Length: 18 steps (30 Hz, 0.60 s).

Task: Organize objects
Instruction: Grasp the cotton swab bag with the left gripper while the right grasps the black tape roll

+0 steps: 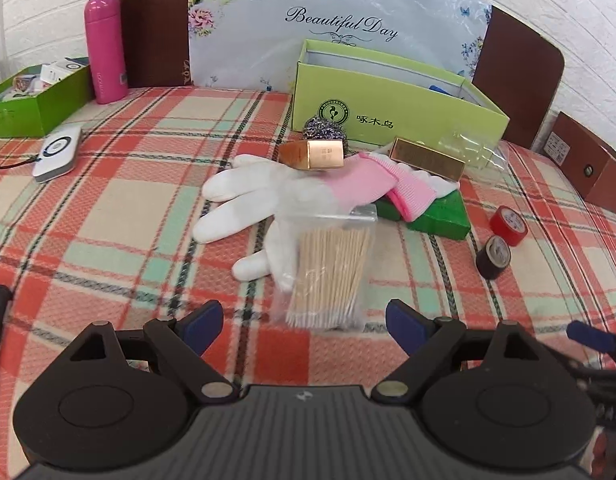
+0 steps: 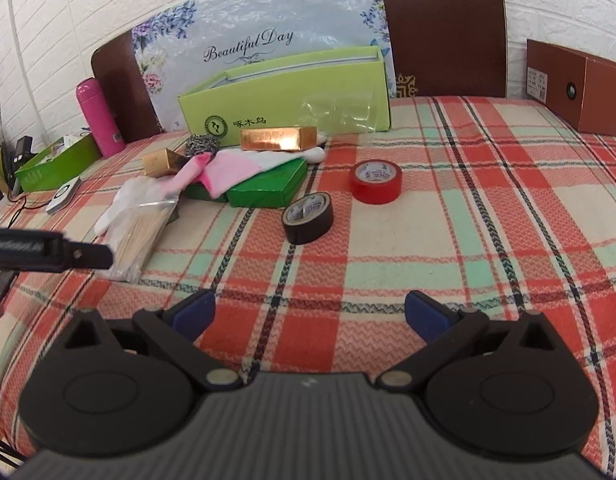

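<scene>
My left gripper [image 1: 304,322] is open and empty, just short of a clear bag of toothpicks [image 1: 327,276] that lies on white gloves with pink cuffs [image 1: 268,192]. Two gold boxes [image 1: 319,154] and a dark green flat box [image 1: 435,214] lie behind. My right gripper [image 2: 309,314] is open and empty over bare cloth, in front of a black tape roll [image 2: 308,218] and a red tape roll [image 2: 375,182]. The toothpick bag also shows in the right wrist view [image 2: 138,236].
An open lime-green box [image 1: 387,96] stands at the back, with a clear plastic container [image 1: 471,148] beside it. A pink bottle [image 1: 104,48], another green box [image 1: 32,100] and a white device [image 1: 58,152] are at the left. Brown boxes [image 2: 575,88] are at the right.
</scene>
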{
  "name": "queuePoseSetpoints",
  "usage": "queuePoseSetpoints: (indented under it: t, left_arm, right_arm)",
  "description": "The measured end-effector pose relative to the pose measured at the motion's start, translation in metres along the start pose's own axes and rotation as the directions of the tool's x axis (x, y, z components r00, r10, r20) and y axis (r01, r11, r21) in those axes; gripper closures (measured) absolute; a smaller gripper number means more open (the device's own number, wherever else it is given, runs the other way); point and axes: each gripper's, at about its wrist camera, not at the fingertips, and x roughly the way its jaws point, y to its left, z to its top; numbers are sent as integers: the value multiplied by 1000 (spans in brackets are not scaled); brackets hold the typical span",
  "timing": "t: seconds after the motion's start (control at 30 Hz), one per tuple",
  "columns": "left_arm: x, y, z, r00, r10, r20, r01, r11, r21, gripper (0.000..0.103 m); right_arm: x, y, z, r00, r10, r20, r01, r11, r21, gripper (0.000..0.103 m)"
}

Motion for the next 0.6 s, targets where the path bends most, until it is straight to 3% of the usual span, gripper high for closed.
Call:
queuePoseSetpoints:
  t: [0.07, 0.13, 0.17, 0.23, 0.27, 0.43, 0.53, 0.6]
  left_arm:
    - [13, -3, 3, 1000, -11, -10, 11, 1000, 1, 12]
    - [24, -4, 5, 999, -20, -26, 20, 1000, 0, 19]
    - [29, -2, 5, 999, -32, -42, 32, 999, -5, 38]
    - [28, -3, 4, 999, -25, -37, 26, 999, 25, 54]
    - [26, -2, 3, 998, -36, -46, 38, 998, 40, 67]
    - [7, 4, -7, 988, -132, -80, 134, 991, 15, 72]
    - [2, 2, -13, 984, -153, -96, 157, 987, 33, 72]
    - [1, 0, -15, 981, -166, -103, 171, 984, 48, 72]
  right_arm:
    - [-1, 1, 2, 1000, -6, 10, 6, 1000, -11, 6]
    - [2, 2, 4, 1000, -10, 14, 11, 1000, -28, 14]
    - [6, 2, 7, 1000, -17, 15, 17, 999, -40, 17]
    - [15, 3, 13, 999, -29, 19, 30, 997, -69, 24]
    - [22, 3, 18, 999, -33, 21, 34, 996, -82, 30]
    - [58, 9, 41, 999, -25, 21, 27, 994, -105, 42]
    - [72, 15, 44, 999, -33, 11, 34, 989, -145, 67]
    - [65, 19, 39, 1000, -3, 11, 5, 984, -179, 67]
